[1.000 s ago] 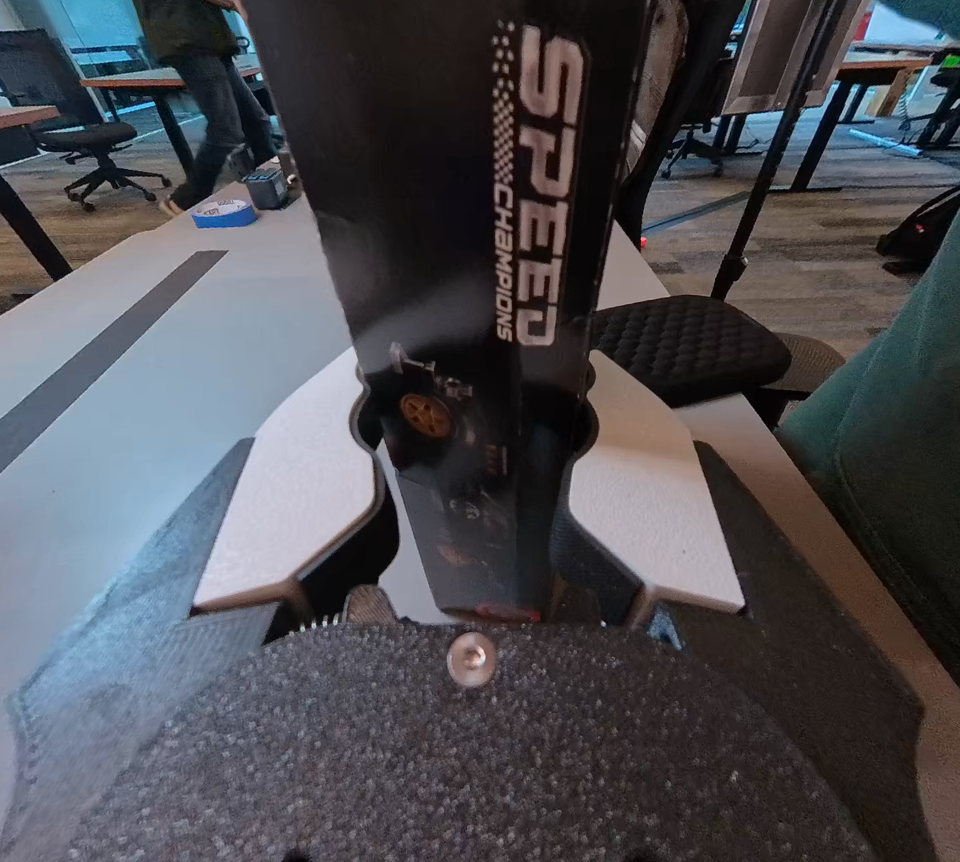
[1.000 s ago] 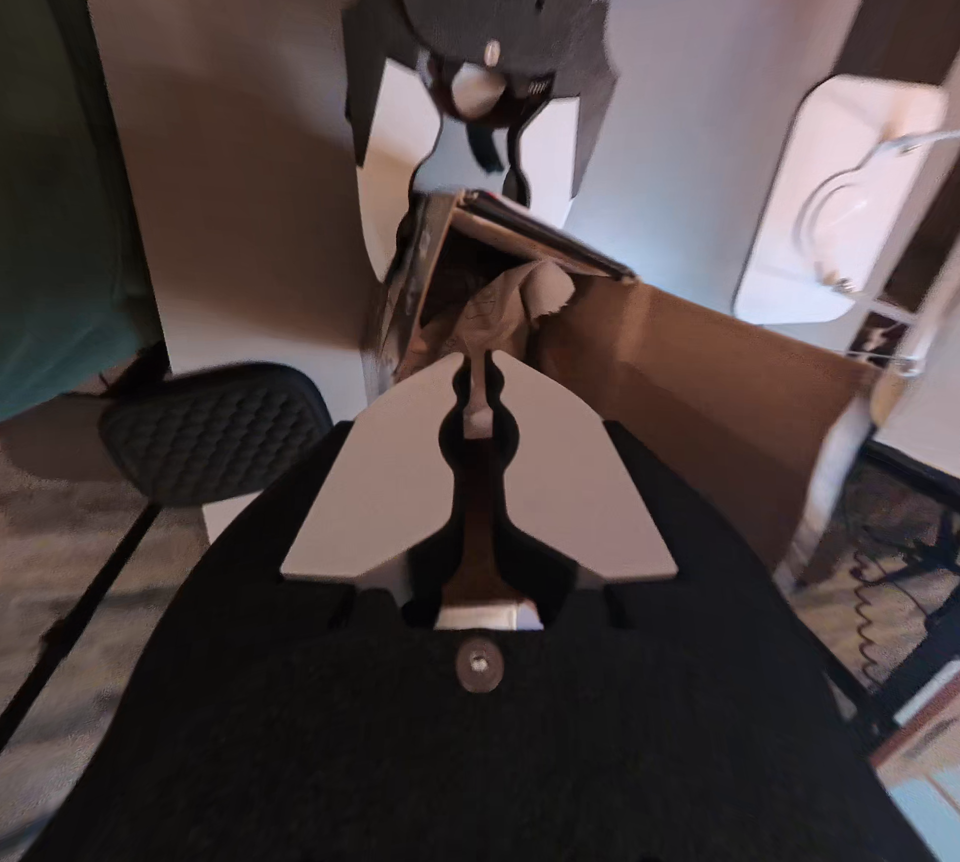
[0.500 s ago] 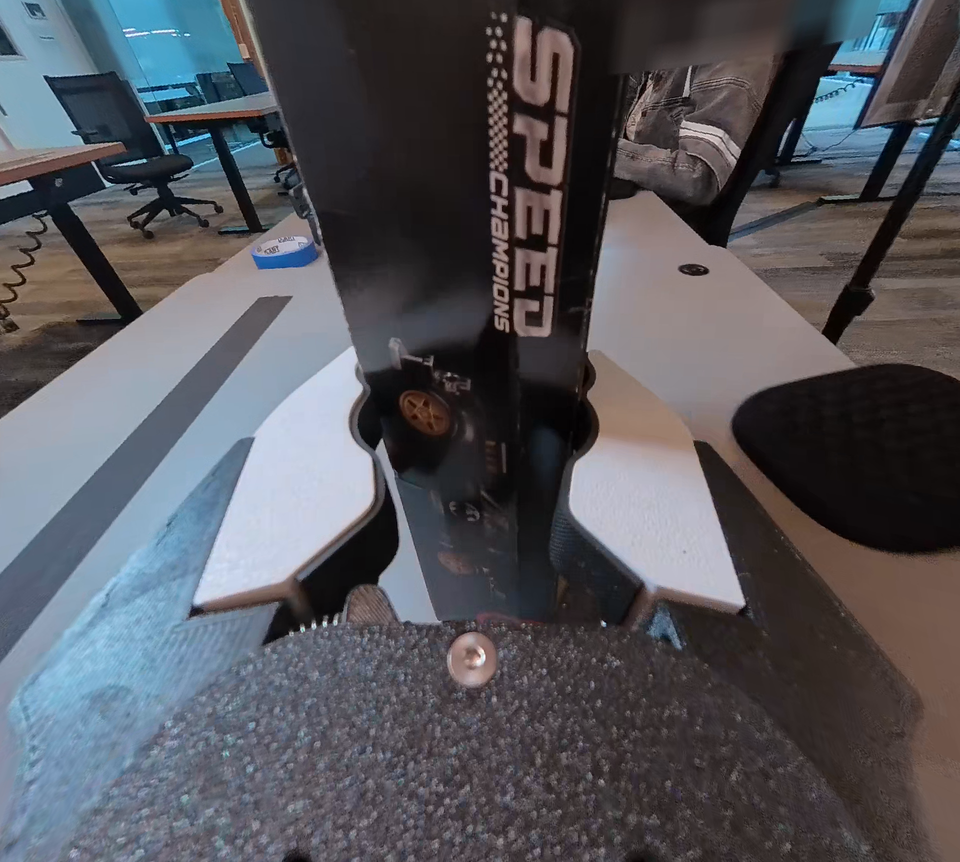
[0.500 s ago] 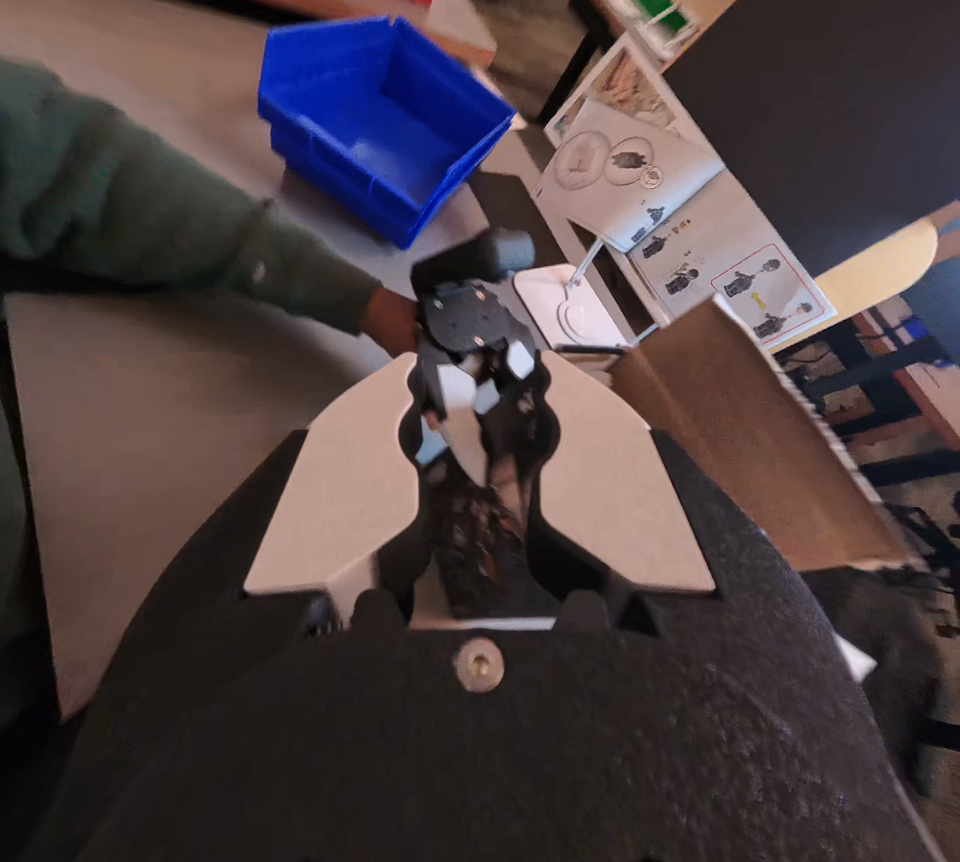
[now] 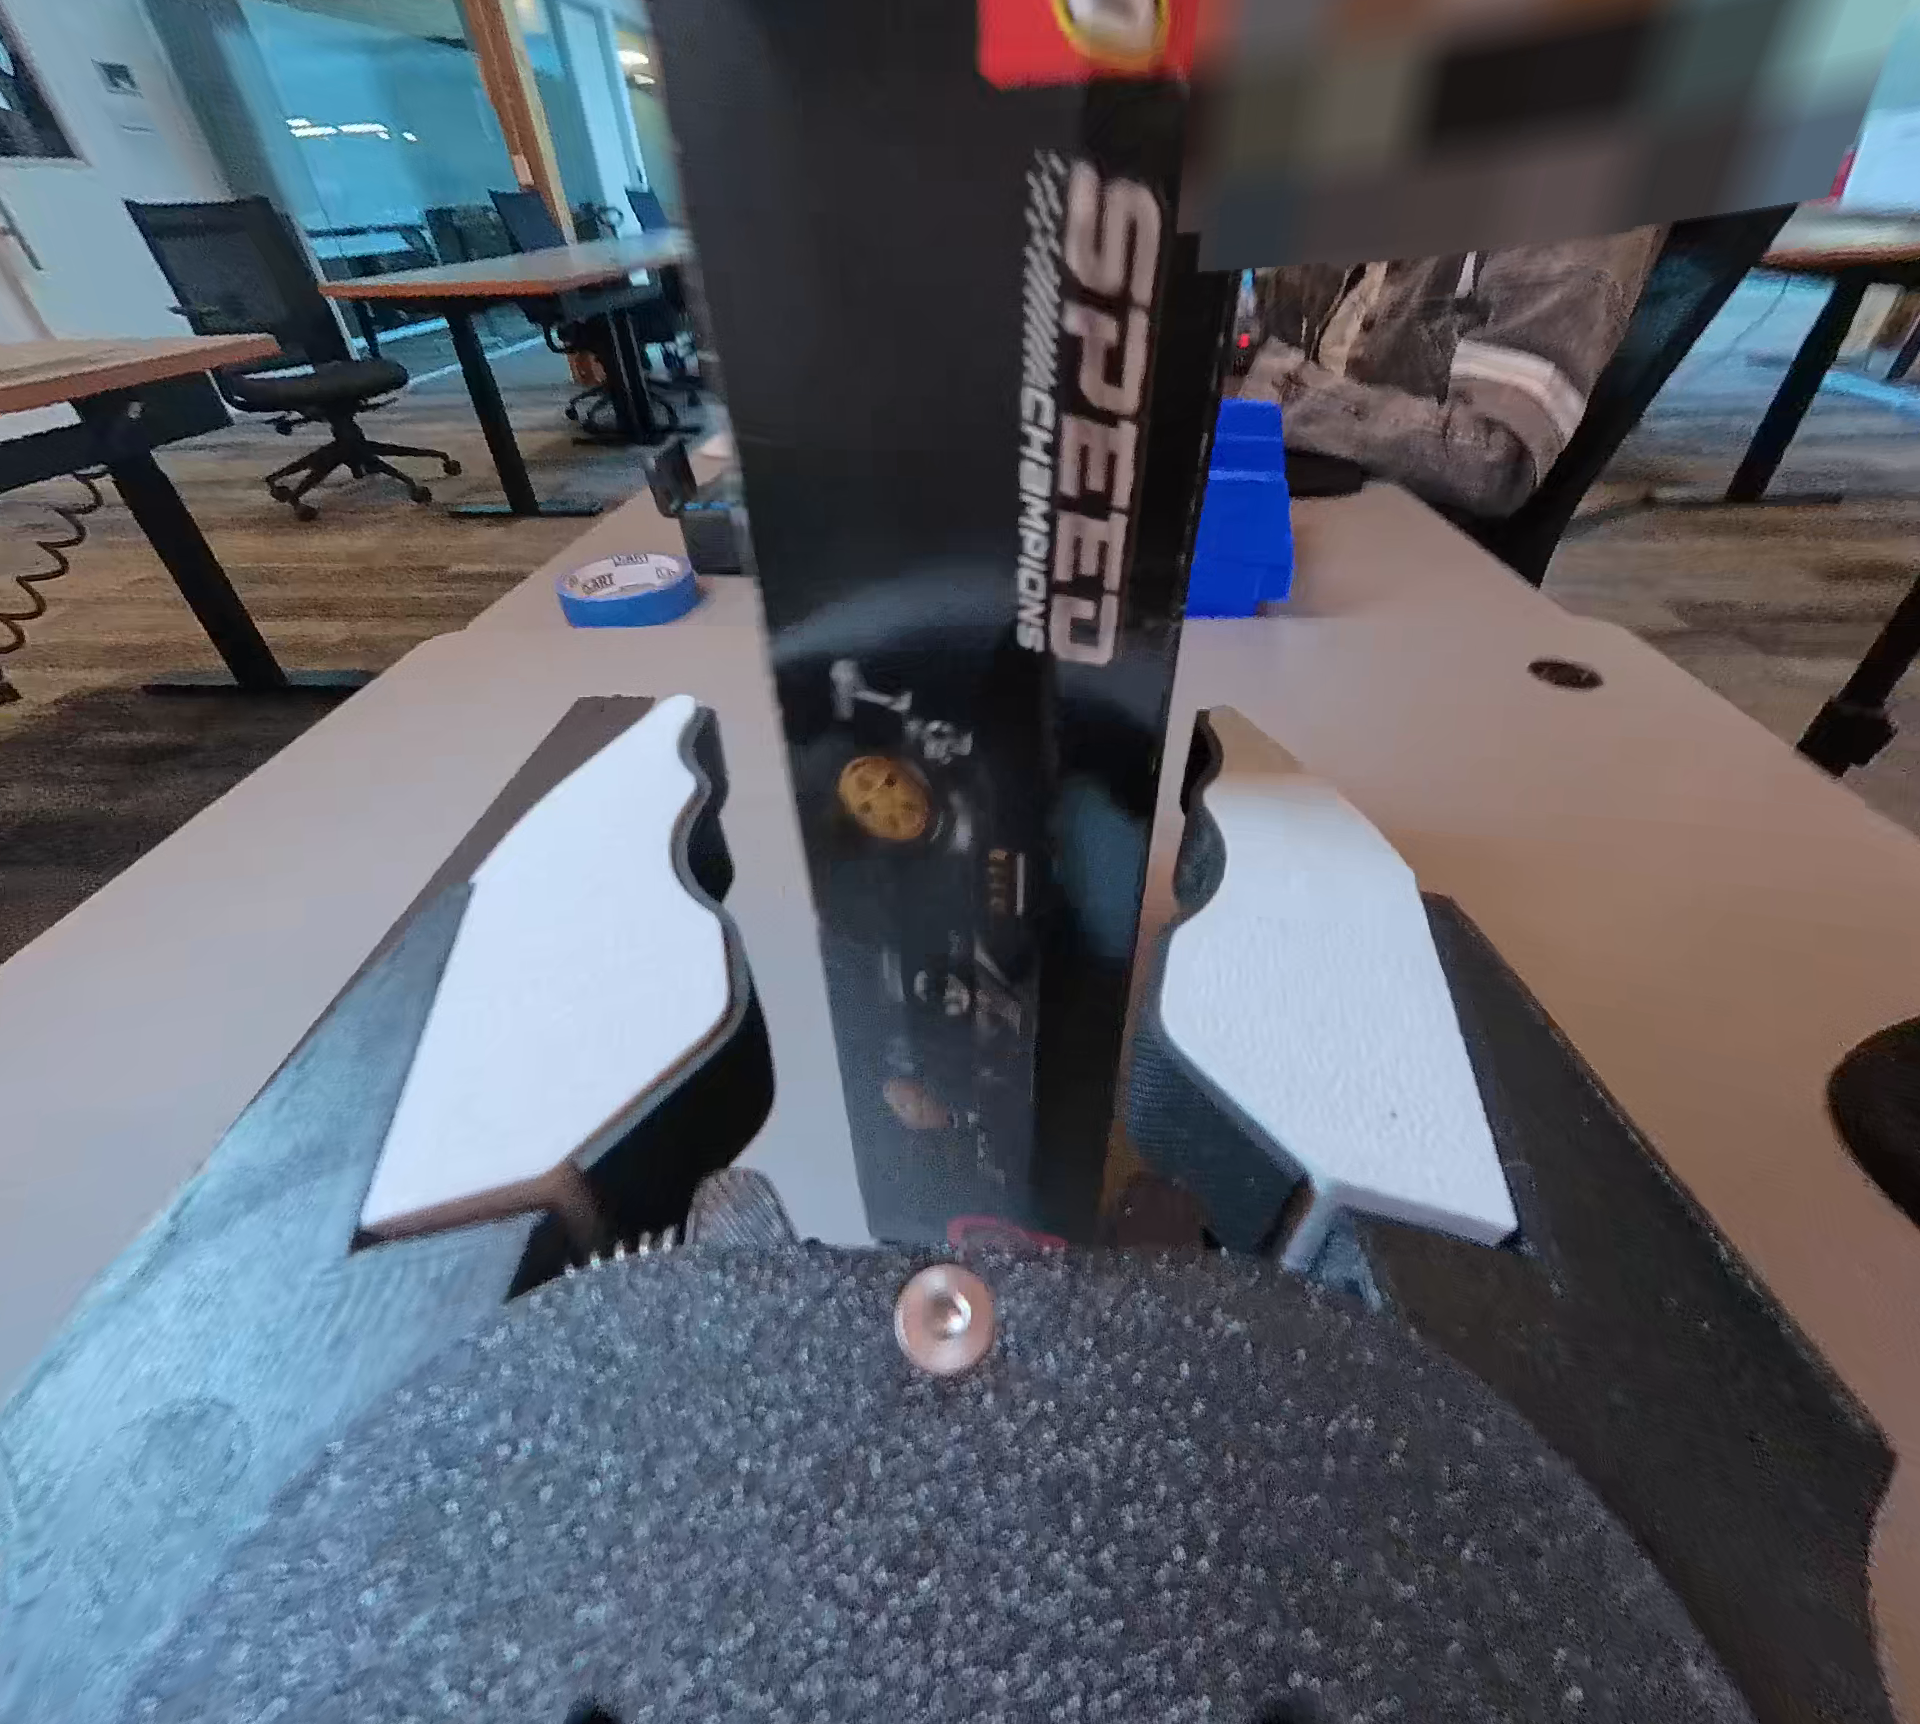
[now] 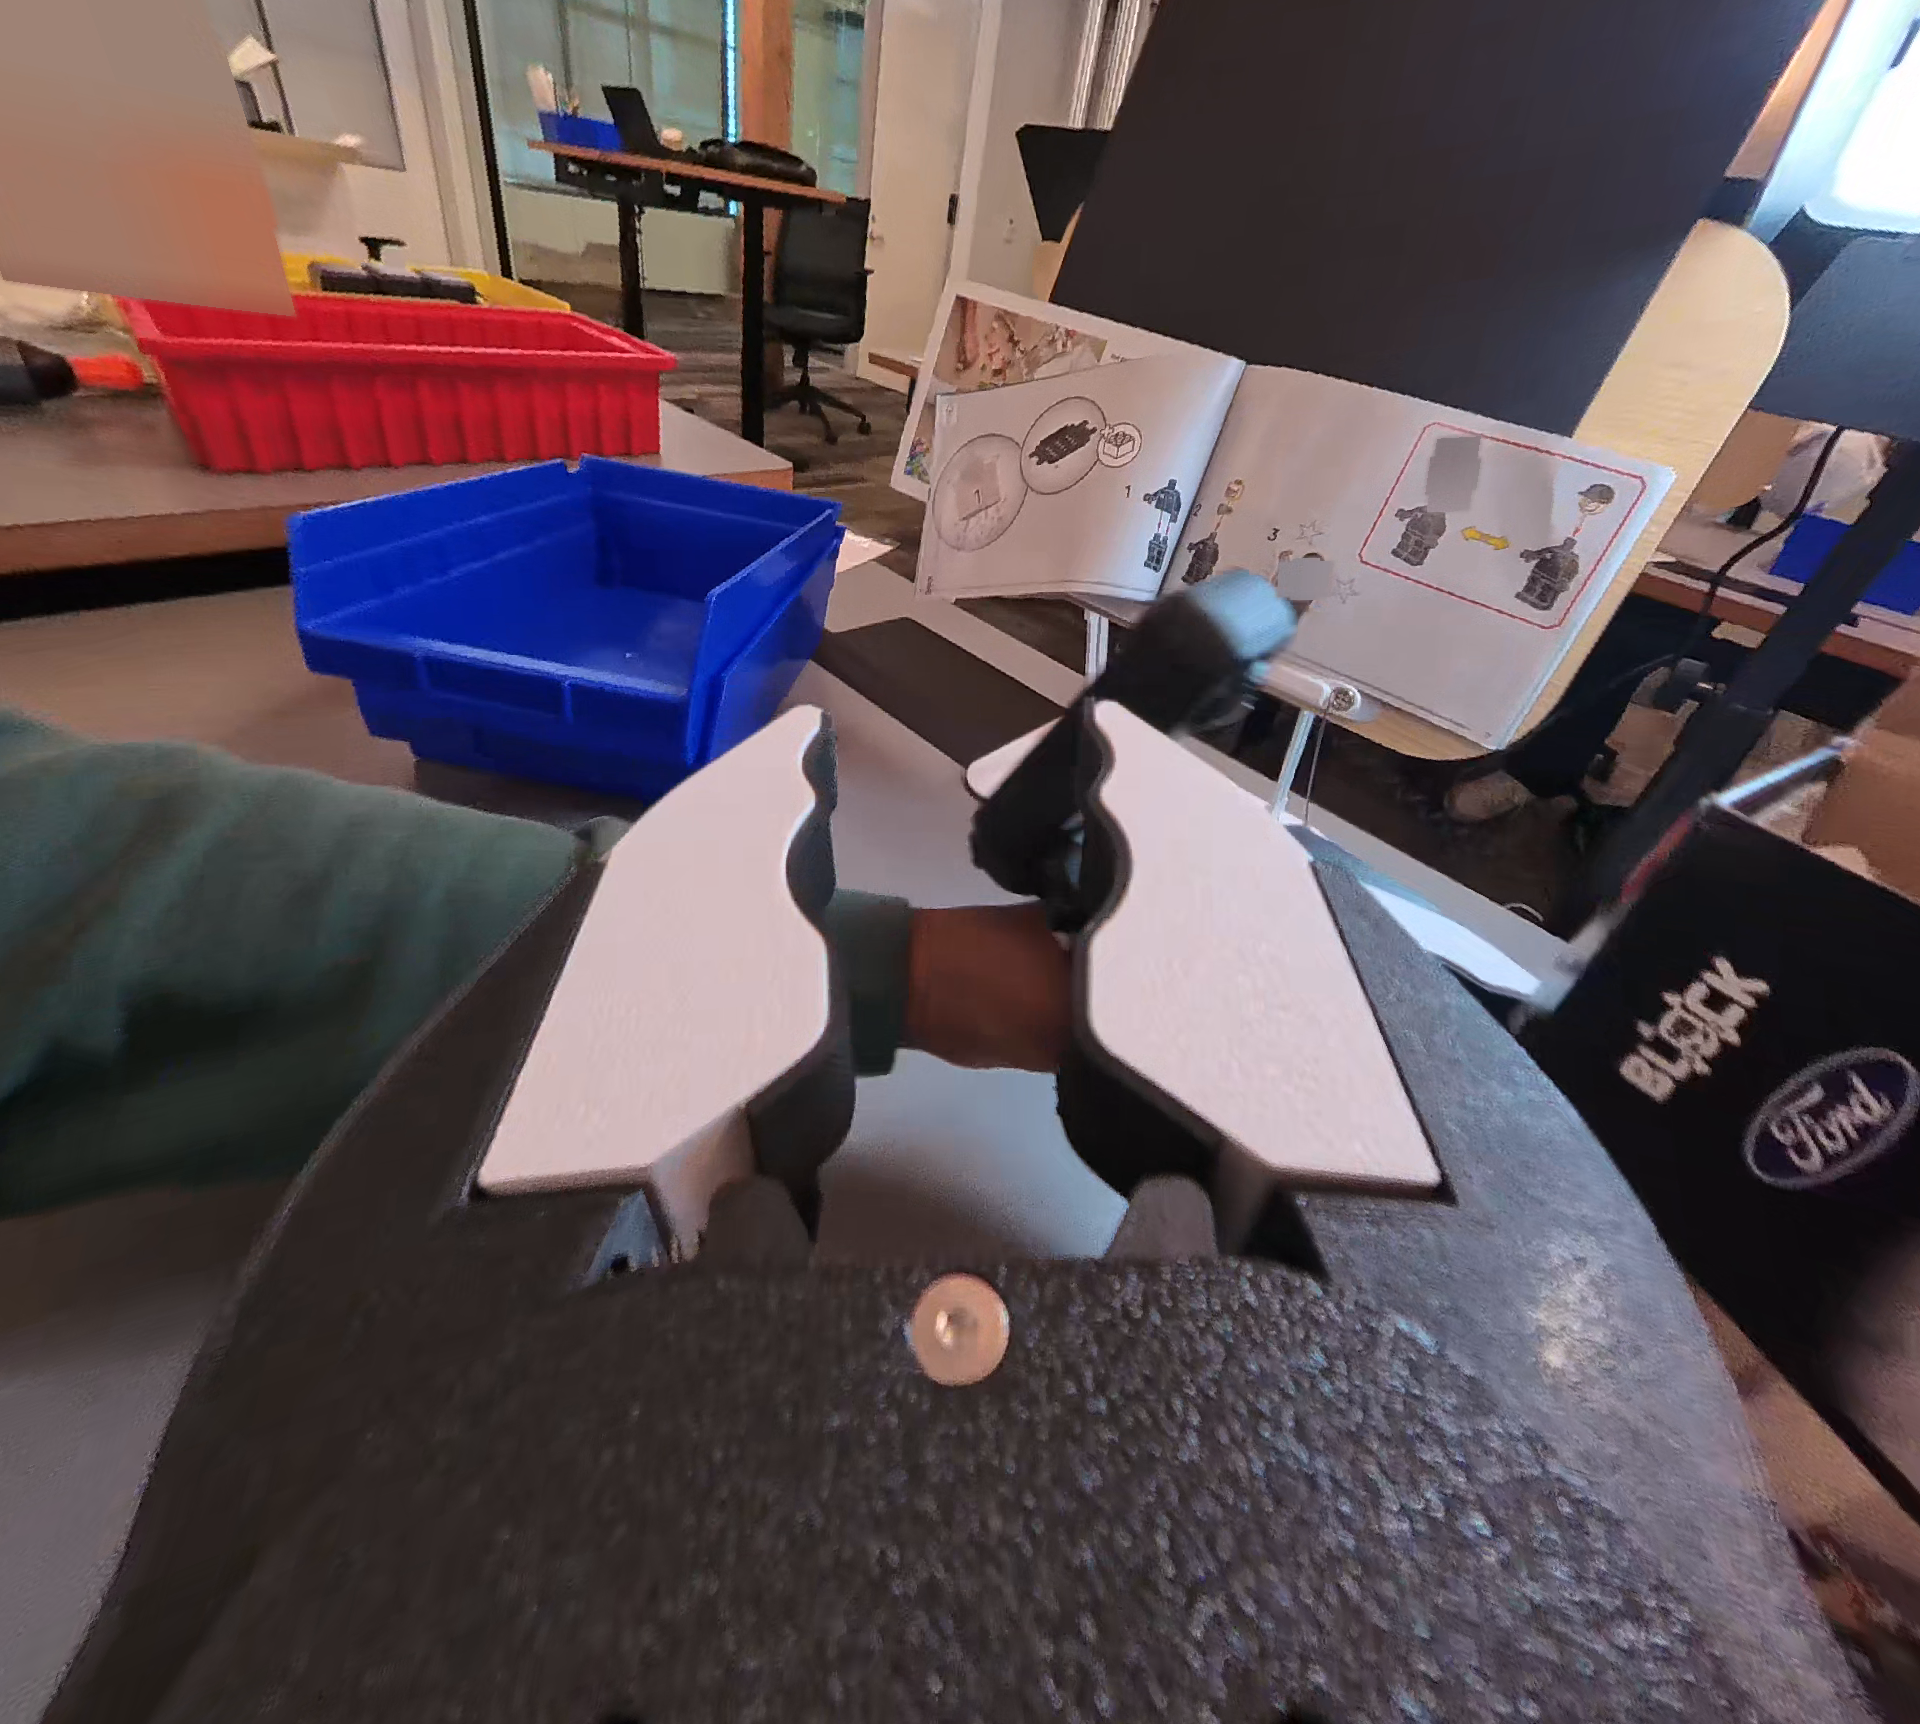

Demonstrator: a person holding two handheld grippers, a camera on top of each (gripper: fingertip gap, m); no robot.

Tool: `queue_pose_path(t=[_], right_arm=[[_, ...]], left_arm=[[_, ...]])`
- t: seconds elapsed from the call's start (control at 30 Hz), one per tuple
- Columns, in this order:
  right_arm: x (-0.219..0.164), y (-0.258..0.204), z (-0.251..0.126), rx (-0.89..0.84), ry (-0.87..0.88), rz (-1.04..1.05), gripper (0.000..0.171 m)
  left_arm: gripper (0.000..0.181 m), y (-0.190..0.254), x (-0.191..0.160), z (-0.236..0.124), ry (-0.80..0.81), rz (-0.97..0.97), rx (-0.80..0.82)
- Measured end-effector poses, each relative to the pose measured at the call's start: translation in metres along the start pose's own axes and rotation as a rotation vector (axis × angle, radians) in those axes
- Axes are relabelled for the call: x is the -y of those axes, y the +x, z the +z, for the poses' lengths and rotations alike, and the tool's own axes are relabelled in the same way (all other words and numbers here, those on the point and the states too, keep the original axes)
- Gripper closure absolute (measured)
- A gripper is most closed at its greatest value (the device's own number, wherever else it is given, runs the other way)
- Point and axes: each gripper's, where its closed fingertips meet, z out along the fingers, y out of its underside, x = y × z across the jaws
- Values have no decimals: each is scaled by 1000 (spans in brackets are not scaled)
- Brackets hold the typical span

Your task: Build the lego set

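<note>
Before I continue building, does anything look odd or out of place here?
The tall black cardboard box stands on end between the left gripper's open fingers, unclamped, with gaps on both sides; it might topple.

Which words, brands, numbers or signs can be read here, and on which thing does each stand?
I may not quote writing; these things bear it.
Tall black cardboard box, left wrist view: white lettering, red logo patch.
Black box face, right edge of the right wrist view: white word, blue oval badge.
Open white instruction booklet on a stand: step numbers.
Blue tape roll: print too small to read.
</note>
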Motion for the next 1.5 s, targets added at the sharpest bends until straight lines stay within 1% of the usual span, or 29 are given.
queue_pose_path(t=[0.1, 0.2, 0.23, 0.3, 0.37, 0.4, 0.5, 0.57, 0.6, 0.67, 0.73, 0.77, 0.8, 0.83, 0.87, 0.9, 0.93, 1.0, 1.07, 1.2, 1.27, 1.37, 1.43, 1.5], right_arm=[[1, 6, 15, -9, 22, -5, 126], [1, 12, 32, -23, 49, -2, 126], [0, 15, 39, -30, 53, -2, 125], [-2, 22, 53, -52, 65, 3, 123], [-6, 31, 69, -94, 69, 6, 119], [-8, 37, 76, -120, 72, 2, 117], [-16, 52, 96, -178, 72, 8, 112], [-23, 62, 108, -191, 60, 31, 112], [-27, 67, 113, -197, 53, 46, 111], [-33, 75, 123, -199, 41, 84, 111], [-36, 80, 128, -198, 37, 121, 110], [-37, 82, 130, -199, 36, 133, 110], [-38, 83, 130, -199, 35, 136, 110], [-38, 85, 129, -202, 30, 133, 110], [-39, 87, 127, -209, 26, 125, 110], [-39, 90, 124, -216, 24, 117, 111], [-39, 93, 121, -222, 22, 107, 111], [-39, 99, 118, -235, 17, 80, 112], [-36, 101, 120, -234, 19, 74, 112], [-32, 97, 128, -218, 30, 101, 109], [-30, 93, 132, -199, 31, 103, 104], [-23, 85, 141, -145, 34, 148, 95], [-13, 83, 143, -116, 53, 190, 92], [-4, 81, 141, -110, 73, 193, 92]], left_arm=[[100, -15, 21, -45, 112, -49, 85], [107, -39, 51, -111, 192, -56, 272], [111, -48, 63, -135, 198, -50, 347], [112, -63, 86, -184, 206, -48, 477], [108, -81, 99, -230, 151, -50, 615], [109, -92, 102, -255, 112, -37, 706], [107, -126, 98, -330, -13, -32, 948], [102, -150, 87, -374, -93, -59, 1067], [98, -163, 77, -391, -149, -72, 1107], [87, -187, 55, -412, -236, -131, 1113], [79, -207, 34, -419, -317, -170, 1082], [82, -214, 26, -416, -349, -169, 1039], [89, -219, 21, -412, -364, -174, 993], [107, -220, 20, -408, -376, -166, 965], [130, -218, 23, -407, -384, -137, 958], [160, -212, 30, -403, -384, -95, 944], [180, -203, 40, -396, -359, -51, 915], [181, -183, 58, -379, -294, -27, 884], [180, -160, 76, -353, -220, -35, 805], [181, -138, 92, -305, -161, -49, 725], [181, -132, 97, -281, -147, -35, 682], [181, -127, 94, -248, -169, 3, 632], [181, -119, 93, -228, -157, 11, 578], [180, -116, 88, -213, -168, 30, 566]])
